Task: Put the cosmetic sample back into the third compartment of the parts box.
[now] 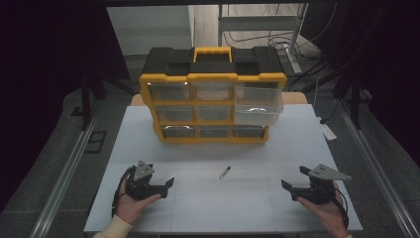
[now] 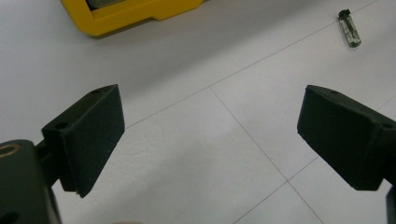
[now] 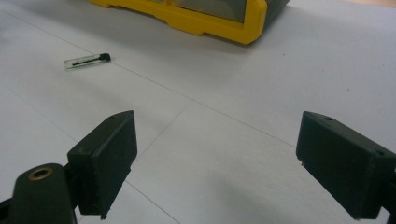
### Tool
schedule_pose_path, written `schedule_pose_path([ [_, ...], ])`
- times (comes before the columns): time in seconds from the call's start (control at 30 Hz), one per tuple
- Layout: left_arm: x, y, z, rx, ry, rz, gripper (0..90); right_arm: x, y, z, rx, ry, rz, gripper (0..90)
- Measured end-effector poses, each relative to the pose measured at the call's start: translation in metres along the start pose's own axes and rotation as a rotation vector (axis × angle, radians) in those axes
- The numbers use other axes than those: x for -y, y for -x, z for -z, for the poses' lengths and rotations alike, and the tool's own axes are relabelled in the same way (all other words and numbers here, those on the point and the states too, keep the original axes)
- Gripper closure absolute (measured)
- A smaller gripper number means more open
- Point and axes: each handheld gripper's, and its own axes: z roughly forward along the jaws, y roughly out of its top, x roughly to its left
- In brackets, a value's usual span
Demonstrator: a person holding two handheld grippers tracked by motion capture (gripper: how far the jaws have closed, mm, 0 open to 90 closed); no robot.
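White bench (image 1: 223, 208) seen from above, with a yellow and black organiser (image 1: 213, 101) standing at 12 o'clock. The organiser has three rows of three clear drawers and a yellow handle on top. One drawer (image 1: 257, 106), at the right end of the upper rows, is pulled partway out toward the viewer; the others sit flush.

A small clear vial (image 1: 225, 172) with a dark cap lies flat on the bench near its centre, well apart from the organiser and between the two grippers. Its cap end points toward 1 o'clock.

The left gripper (image 1: 166, 187) rests in a hand at 7 o'clock, a pale sleeve showing at the wrist. Its fingers point toward 3 o'clock and stand wide apart, holding nothing. In the left gripper view, the black fingers (image 2: 91, 135) frame bare bench, with the vial (image 2: 350, 29) at 1 o'clock and a yellow corner of the organiser (image 2: 126, 16) at 11 o'clock.

The right gripper (image 1: 295, 181) rests in the other hand at 5 o'clock, fingers pointing toward 9 o'clock, also wide apart and empty. In the right gripper view, the fingers (image 3: 109, 158) frame bare bench, the vial (image 3: 86, 60) lies at 10 o'clock, and the organiser's yellow base (image 3: 196, 18) runs across 12 o'clock.

Both grippers are well apart from the vial.
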Motion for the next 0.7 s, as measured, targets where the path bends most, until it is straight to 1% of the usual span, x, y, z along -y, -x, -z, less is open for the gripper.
schedule_pose_path([
  [0.07, -0.001, 0.0024, -0.0016, -0.001, -0.007, -0.008, 7.8, 0.0007, 0.0009, -0.0003, -0.002, -0.002, -0.003, 12.9],
  [0.17, -0.0036, 0.0043, -0.0017, -0.003, -0.002, -0.018, 7.9, 0.0019, 0.0023, -0.0011, -0.012, -0.006, -0.007, 13.5],
  [0.27, -0.0045, 0.0047, -0.0031, -0.005, 0.001, -0.018, 8.1, 0.0016, 0.0027, -0.0022, -0.008, -0.011, -0.006, 13.6],
  [0.33, -0.004, 0.0058, -0.0064, -0.002, -0.008, -0.03, 8.1, 0.0009, 0.0026, -0.004, -0.002, -0.019, -0.006, 13.7],
  [0.43, -0.0015, 0.0067, -0.0067, 0.003, -0.016, -0.041, 8.1, -0.0002, 0.0015, -0.0059, -0.001, -0.022, -0.004, 13.7],
  [0.5, -0.001, 0.0059, -0.0041, 0.005, -0.01, -0.035, 8.1, -0.0008, -0.0014, -0.0062, 0.003, -0.03, 0.0, 13.8],
  [0.7, -0.0016, 0.006, -0.0025, 0.011, -0.001, -0.036, 8.2, -0.0033, -0.0041, -0.0044, 0.0, -0.018, 0.0, 13.9],
])
